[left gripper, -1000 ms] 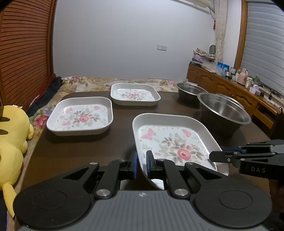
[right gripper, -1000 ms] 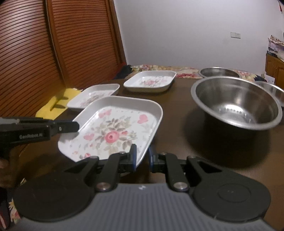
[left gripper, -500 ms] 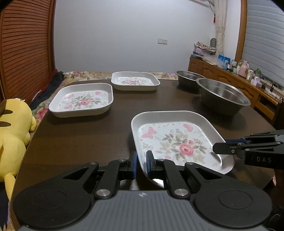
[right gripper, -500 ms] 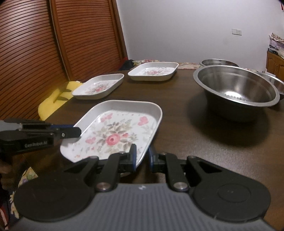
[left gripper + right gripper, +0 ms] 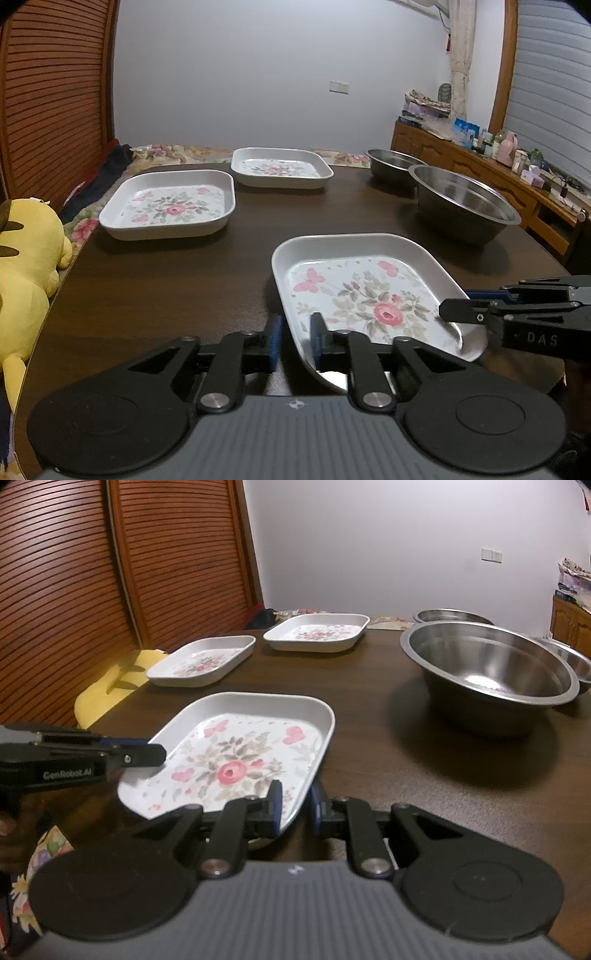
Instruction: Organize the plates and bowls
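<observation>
A white square plate with a rose pattern (image 5: 365, 295) (image 5: 240, 760) lies on the near part of the dark table. My left gripper (image 5: 295, 341) has its jaws parted on either side of the plate's near left rim. My right gripper (image 5: 294, 808) has its jaws parted on either side of the near right rim. Two more floral plates (image 5: 170, 205) (image 5: 280, 171) sit at the far left. A large steel bowl (image 5: 487, 668) and smaller steel bowls (image 5: 395, 166) (image 5: 570, 662) stand on the right.
A yellow plush toy (image 5: 22, 258) lies beside the table's left edge. A wooden slatted door (image 5: 92, 590) stands on the left. A wooden sideboard with clutter (image 5: 517, 173) runs along the right wall. The dark table (image 5: 184, 280) lies between the plates.
The plate has come down from a tilted, lifted pose to rest on the table. Both grippers' jaws have opened off its rim.
</observation>
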Demonstrator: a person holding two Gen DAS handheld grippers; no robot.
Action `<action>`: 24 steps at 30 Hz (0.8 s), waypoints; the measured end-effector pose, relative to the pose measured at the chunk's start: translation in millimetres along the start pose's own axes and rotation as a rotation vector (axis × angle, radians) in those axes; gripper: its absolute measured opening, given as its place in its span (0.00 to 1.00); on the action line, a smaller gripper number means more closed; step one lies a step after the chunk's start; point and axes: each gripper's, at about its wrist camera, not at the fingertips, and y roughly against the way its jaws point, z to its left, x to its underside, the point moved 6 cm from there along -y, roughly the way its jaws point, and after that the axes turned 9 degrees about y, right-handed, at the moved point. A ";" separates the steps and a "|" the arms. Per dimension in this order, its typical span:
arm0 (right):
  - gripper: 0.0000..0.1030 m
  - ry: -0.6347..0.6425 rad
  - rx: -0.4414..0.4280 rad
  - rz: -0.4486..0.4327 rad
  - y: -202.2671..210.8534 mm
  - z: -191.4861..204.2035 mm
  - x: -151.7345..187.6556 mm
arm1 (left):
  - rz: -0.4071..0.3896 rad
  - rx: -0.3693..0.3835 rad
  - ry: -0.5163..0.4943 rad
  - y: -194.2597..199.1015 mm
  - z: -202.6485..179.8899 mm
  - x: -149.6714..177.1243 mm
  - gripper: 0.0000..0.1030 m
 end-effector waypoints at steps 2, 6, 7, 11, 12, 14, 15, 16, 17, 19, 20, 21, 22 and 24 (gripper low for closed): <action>0.30 0.015 0.015 -0.004 1.1 -1.1 -1.3 | -0.011 -0.005 0.006 3.2 0.7 -3.8 0.35; 0.30 0.004 0.024 -0.036 9.1 -8.1 -7.8 | -0.042 -0.014 0.002 13.1 1.7 -15.7 0.41; 0.30 0.003 0.025 -0.043 11.6 -9.8 -10.5 | -0.051 -0.014 0.002 15.8 2.2 -19.5 0.43; 0.30 0.005 0.027 -0.074 20.4 -14.6 -24.5 | -0.086 -0.017 -0.012 24.3 3.2 -33.5 0.46; 0.31 0.008 0.025 -0.082 22.3 -14.9 -28.4 | -0.093 -0.019 -0.020 25.4 3.2 -37.2 0.47; 0.33 0.022 0.016 -0.097 25.2 -13.6 -39.1 | -0.105 -0.025 -0.031 25.4 3.8 -43.9 0.48; 0.34 0.027 0.011 -0.102 24.0 -12.0 -43.7 | -0.110 -0.027 -0.036 25.4 4.6 -47.5 0.48; 0.38 0.035 0.004 -0.112 24.2 -10.2 -49.9 | -0.118 -0.027 -0.042 24.9 5.6 -51.8 0.48; 0.44 0.044 -0.002 -0.120 23.9 -8.3 -55.4 | -0.124 -0.028 -0.046 24.2 7.5 -55.6 0.48; 0.50 0.066 -0.013 -0.130 21.5 -2.1 -66.2 | -0.131 -0.047 -0.050 20.7 14.1 -63.9 0.48; 0.50 0.075 -0.023 -0.132 19.6 1.5 -71.3 | -0.137 -0.054 -0.049 19.1 18.2 -68.6 0.48; 0.50 0.084 -0.035 -0.131 16.6 5.1 -76.6 | -0.141 -0.058 -0.046 17.9 22.3 -72.4 0.48; 0.50 0.093 -0.047 -0.128 12.3 9.6 -82.6 | -0.146 -0.063 -0.042 16.1 27.5 -76.9 0.48; 0.50 0.115 -0.069 -0.117 2.6 19.7 -93.5 | -0.151 -0.074 -0.036 12.6 37.7 -84.6 0.48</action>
